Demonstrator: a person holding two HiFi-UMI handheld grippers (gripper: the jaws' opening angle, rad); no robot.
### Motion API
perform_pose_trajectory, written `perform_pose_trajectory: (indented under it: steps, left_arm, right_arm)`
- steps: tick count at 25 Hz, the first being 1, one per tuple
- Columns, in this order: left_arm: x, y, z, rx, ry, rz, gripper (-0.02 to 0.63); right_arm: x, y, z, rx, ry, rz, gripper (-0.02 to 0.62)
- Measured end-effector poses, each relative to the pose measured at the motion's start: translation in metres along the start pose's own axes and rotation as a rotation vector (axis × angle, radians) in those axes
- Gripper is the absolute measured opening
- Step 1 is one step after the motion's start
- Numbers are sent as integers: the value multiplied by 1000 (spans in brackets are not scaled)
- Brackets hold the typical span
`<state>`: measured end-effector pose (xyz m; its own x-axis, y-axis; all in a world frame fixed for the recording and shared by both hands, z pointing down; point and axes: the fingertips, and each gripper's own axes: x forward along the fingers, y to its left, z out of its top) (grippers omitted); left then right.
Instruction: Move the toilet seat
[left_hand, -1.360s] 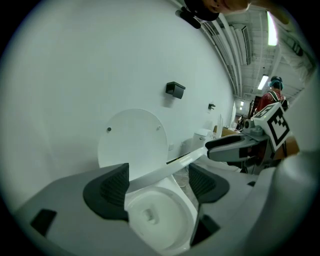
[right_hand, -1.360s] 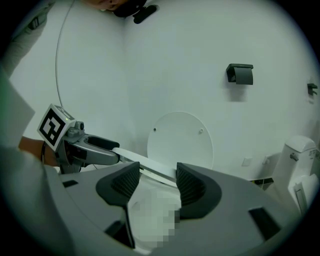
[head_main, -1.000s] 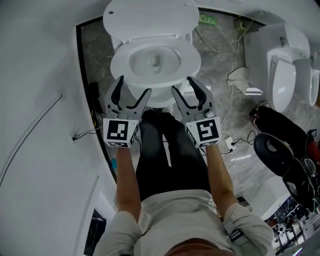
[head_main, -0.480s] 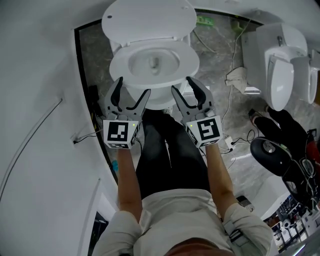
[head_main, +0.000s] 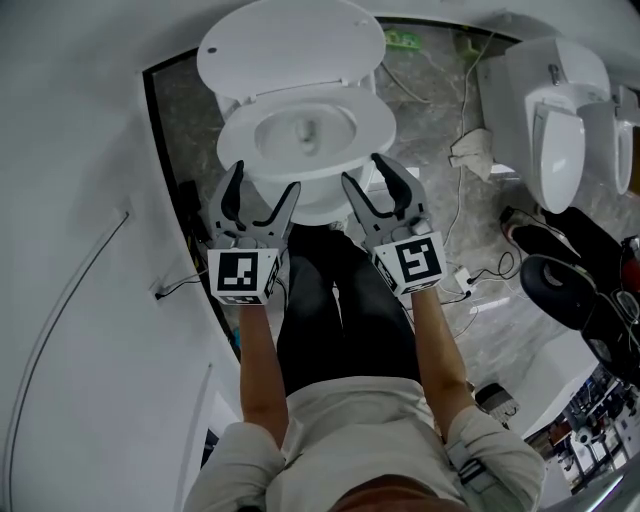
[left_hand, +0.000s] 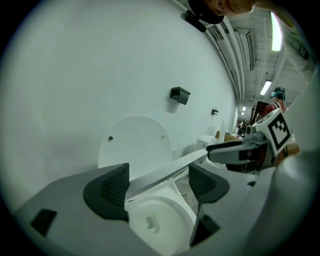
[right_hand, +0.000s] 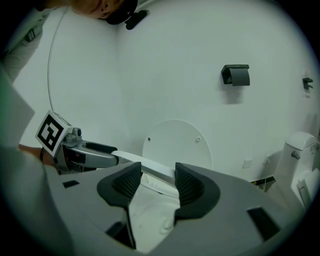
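Toilet seen from above, with the person standing at its near side. The lid (head_main: 290, 45) is raised against the white wall at the far side. The toilet seat (head_main: 378, 128) is lowered over the bowl (head_main: 322, 205), and its near rim is seen edge-on as a pale strip in both gripper views. The left gripper (head_main: 265, 180) is held at the left part of that near rim and the right gripper (head_main: 366, 170) at the right part, both pointed away from the person and tilted downward. The left jaws are spread wide and the right jaws moderately. The strip of the rim is seen across each gap, beyond the ribbed pads, and nothing is clamped. Whether any fingertip touches the rim cannot be told. Dark trousers (head_main: 340, 300) are seen between the forearms. A second toilet (head_main: 560, 120) is placed well to the right, with a crumpled white cloth (head_main: 470, 150) on the grey marbled floor (head_main: 180, 110) between. A black fixture (right_hand: 235, 75) is mounted on the wall above the lid
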<state>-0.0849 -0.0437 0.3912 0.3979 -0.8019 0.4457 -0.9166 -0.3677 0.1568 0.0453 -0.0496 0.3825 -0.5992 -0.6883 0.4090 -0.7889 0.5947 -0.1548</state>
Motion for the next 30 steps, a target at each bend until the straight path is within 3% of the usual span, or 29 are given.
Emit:
perform_pose_trajectory:
  steps: [30]
  left_arm:
    - [23,26,36,-43,-52,-18,380]
  right_arm:
    - [29,-17,36,31,-54,-48,230]
